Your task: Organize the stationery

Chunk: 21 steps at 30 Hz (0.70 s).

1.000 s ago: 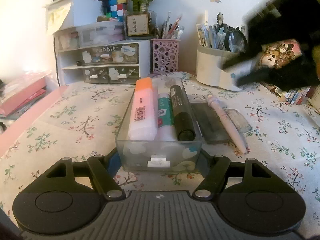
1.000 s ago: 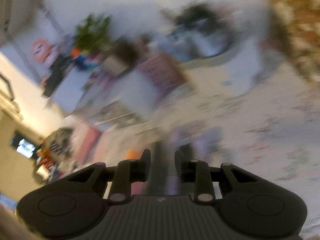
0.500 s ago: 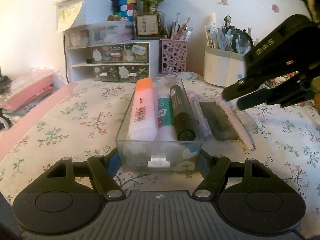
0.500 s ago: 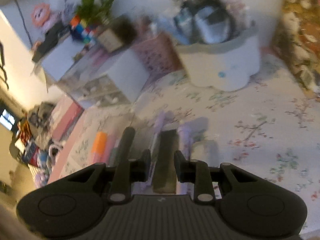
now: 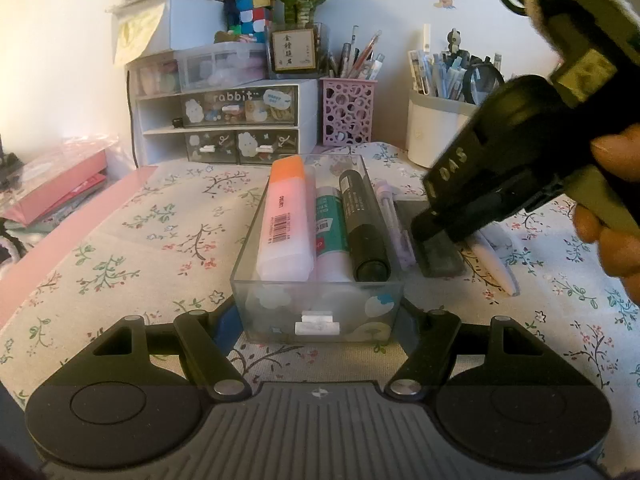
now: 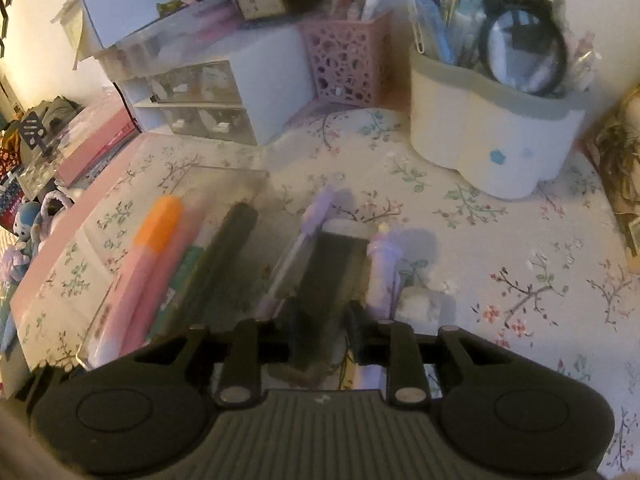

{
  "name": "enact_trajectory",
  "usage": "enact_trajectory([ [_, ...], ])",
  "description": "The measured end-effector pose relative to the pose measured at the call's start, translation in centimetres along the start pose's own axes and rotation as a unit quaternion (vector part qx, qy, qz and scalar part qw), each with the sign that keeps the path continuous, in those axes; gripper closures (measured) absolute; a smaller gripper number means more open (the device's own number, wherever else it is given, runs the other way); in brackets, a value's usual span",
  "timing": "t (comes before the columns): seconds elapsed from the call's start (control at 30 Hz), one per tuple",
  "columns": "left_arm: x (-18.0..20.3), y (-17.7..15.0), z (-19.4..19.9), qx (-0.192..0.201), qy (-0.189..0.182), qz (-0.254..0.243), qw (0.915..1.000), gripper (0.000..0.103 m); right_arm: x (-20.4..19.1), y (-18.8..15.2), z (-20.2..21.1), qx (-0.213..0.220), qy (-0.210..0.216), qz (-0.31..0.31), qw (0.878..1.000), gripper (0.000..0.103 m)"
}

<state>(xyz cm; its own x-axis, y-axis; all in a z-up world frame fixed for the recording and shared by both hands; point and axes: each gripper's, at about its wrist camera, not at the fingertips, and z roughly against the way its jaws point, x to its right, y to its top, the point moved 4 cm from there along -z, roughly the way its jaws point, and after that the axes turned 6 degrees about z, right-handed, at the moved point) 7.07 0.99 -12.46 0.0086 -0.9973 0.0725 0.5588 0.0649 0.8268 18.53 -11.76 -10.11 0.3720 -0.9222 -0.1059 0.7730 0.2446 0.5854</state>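
The left gripper (image 5: 318,322) clamps the clear drawer (image 5: 320,316) at lower centre. The right gripper (image 6: 322,330), jaws opening, straddles the dark eraser block (image 6: 332,268) without pressing; it should centre before closing and avoid the lilac pens (image 6: 382,276) alongside.

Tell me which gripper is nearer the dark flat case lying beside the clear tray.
Right. The right gripper straddles the dark flat case, jaws opening; the left gripper clamps the clear tray beside it.
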Motion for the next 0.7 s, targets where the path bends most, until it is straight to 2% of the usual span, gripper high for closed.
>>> enact_trajectory([
  [0.1,0.1,0.0,0.0,0.000,0.001,0.000,1.0000,0.031,-0.4,0.3,-0.3,0.001,-0.009,0.012,1.000,0.067],
  [0.2,0.0,0.0,0.0,0.000,0.001,-0.001,1.0000,0.031,-1.4,0.1,-0.4,0.003,-0.036,0.046,0.998,0.066],
  [0.33,-0.1,0.1,0.0,-0.002,0.000,0.000,1.0000,0.031,-2.1,-0.3,-0.3,0.001,-0.052,0.064,0.997,0.067],
  [0.6,0.2,0.1,-0.2,0.000,0.003,-0.002,1.0000,0.031,-0.5,-0.7,0.6,0.016,-0.011,-0.029,0.999,0.069],
  [0.63,0.2,0.1,-0.2,-0.001,0.003,-0.003,1.0000,0.031,-0.2,-0.7,0.7,0.017,-0.001,-0.045,0.999,0.071],
  [0.67,0.2,0.1,-0.2,-0.002,0.003,-0.003,1.0000,0.031,0.2,-0.8,0.9,0.017,0.009,-0.064,0.998,0.092],
  [0.7,0.2,0.2,-0.2,-0.003,0.002,-0.003,1.0000,0.031,0.6,-0.7,0.8,0.013,0.016,-0.082,0.996,0.097],
])
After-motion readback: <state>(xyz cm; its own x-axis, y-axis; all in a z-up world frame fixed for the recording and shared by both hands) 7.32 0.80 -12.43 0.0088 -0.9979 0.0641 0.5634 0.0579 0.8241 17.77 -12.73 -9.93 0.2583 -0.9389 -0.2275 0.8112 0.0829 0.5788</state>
